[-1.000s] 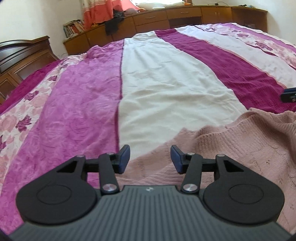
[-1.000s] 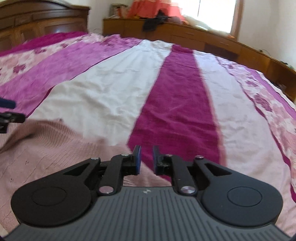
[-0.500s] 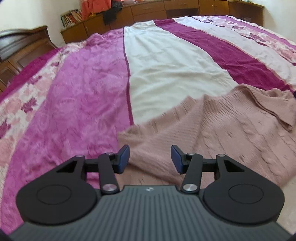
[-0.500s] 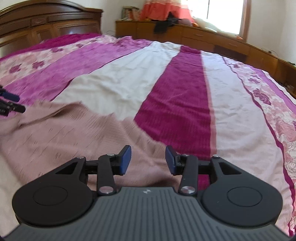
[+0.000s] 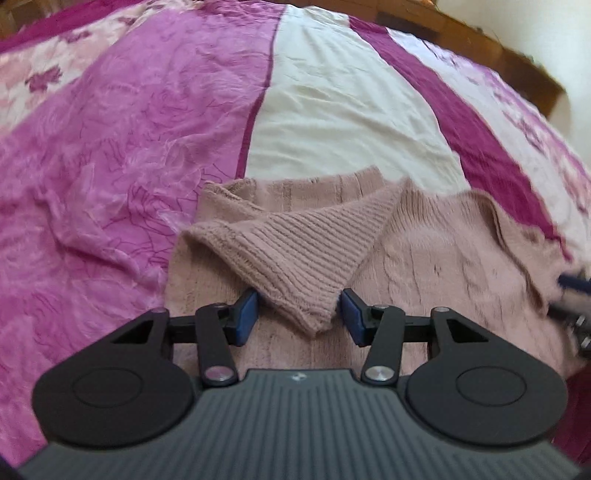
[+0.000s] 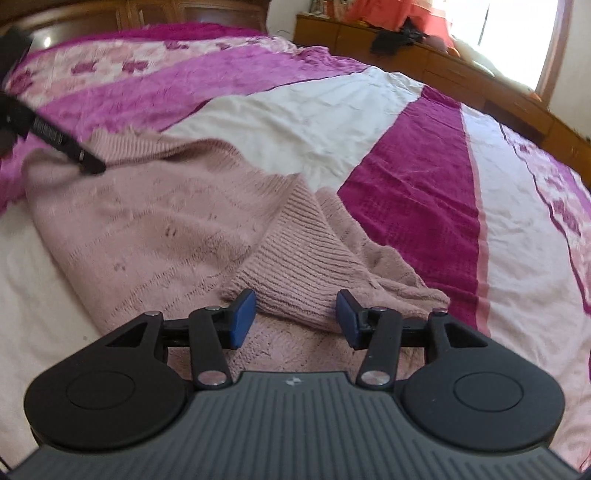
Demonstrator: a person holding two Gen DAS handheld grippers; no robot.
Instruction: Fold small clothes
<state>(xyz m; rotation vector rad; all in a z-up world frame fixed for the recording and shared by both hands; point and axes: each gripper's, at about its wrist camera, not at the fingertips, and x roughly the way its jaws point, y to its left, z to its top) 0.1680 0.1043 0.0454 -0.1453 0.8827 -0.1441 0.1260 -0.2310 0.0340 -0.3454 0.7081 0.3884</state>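
A dusty-pink knitted sweater [image 5: 424, 258] lies spread on the striped bedspread. In the left wrist view a ribbed sleeve cuff [image 5: 299, 258] is folded over the body, and its tip lies between the blue pads of my left gripper [image 5: 298, 315], which is open. In the right wrist view the other ribbed sleeve [image 6: 295, 258] lies folded across the sweater [image 6: 147, 229]. Its end rests between the pads of my right gripper [image 6: 293, 317], also open. The left gripper's black finger [image 6: 62, 144] shows at the far left over the sweater's edge.
The bed is covered with a bedspread of magenta [image 5: 110, 155], white [image 5: 332, 110] and dark plum [image 6: 417, 177] stripes. A wooden headboard [image 6: 129, 11] and a low wooden cabinet [image 6: 480, 85] with clothes on top stand beyond the bed.
Both grippers have come down and forward over the sweater. The two ribbed sleeves now lie folded inward between the open pads. The right gripper went from nearly shut to open a second ago.
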